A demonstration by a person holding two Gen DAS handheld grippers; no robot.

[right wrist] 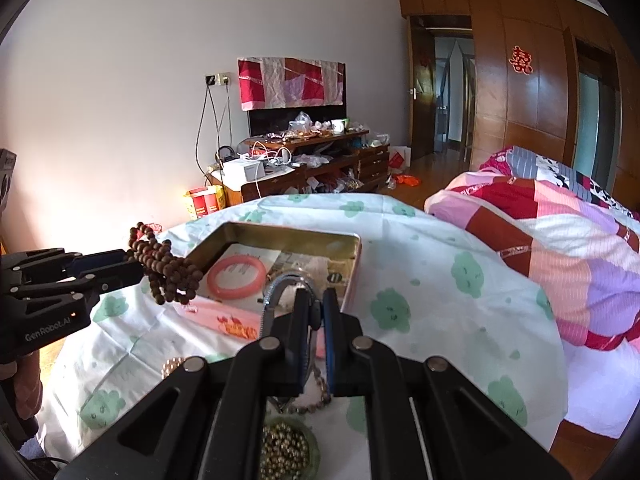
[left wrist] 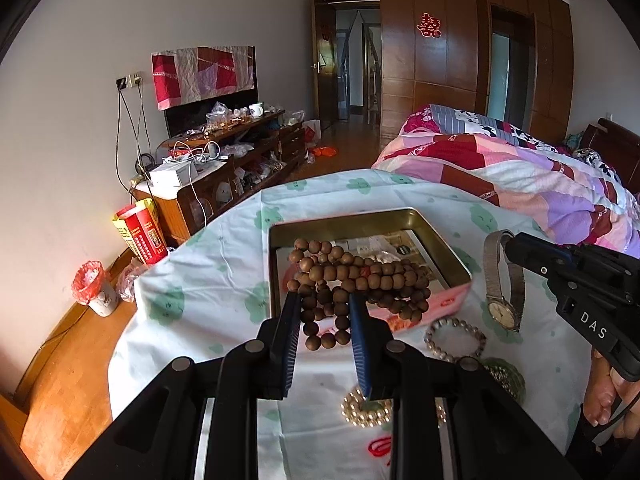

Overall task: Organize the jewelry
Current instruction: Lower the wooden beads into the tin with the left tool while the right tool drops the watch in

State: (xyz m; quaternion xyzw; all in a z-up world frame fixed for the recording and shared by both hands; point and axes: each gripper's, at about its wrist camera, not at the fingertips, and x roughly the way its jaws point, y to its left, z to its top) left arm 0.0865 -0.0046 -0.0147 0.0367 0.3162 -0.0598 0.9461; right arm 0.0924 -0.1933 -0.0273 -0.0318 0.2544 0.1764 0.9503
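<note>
My left gripper (left wrist: pixel 325 300) is shut on a long strand of brown wooden beads (left wrist: pixel 352 276), which hangs bunched over the near edge of an open metal tin (left wrist: pixel 344 220). In the right wrist view the left gripper (right wrist: pixel 134 264) holds the beads (right wrist: pixel 168 272) beside the tin (right wrist: pixel 296 236). My right gripper (right wrist: pixel 317 300) is shut on the mesh band of a wristwatch (right wrist: pixel 280 284). Seen from the left wrist, the watch (left wrist: pixel 502 312) dangles from the right gripper (left wrist: pixel 510 244), right of the tin. A pink bangle (right wrist: pixel 238 276) lies in the tin.
On the flowered cloth (left wrist: pixel 208 280) near me lie a silver bead bracelet (left wrist: pixel 454 338), a gold bead bracelet (left wrist: pixel 366 410), a red cord (left wrist: pixel 380 446) and a green dish of beads (right wrist: pixel 286 448). A quilted bed (left wrist: pixel 520 168) is to the right, a cluttered cabinet (left wrist: pixel 224 160) to the left.
</note>
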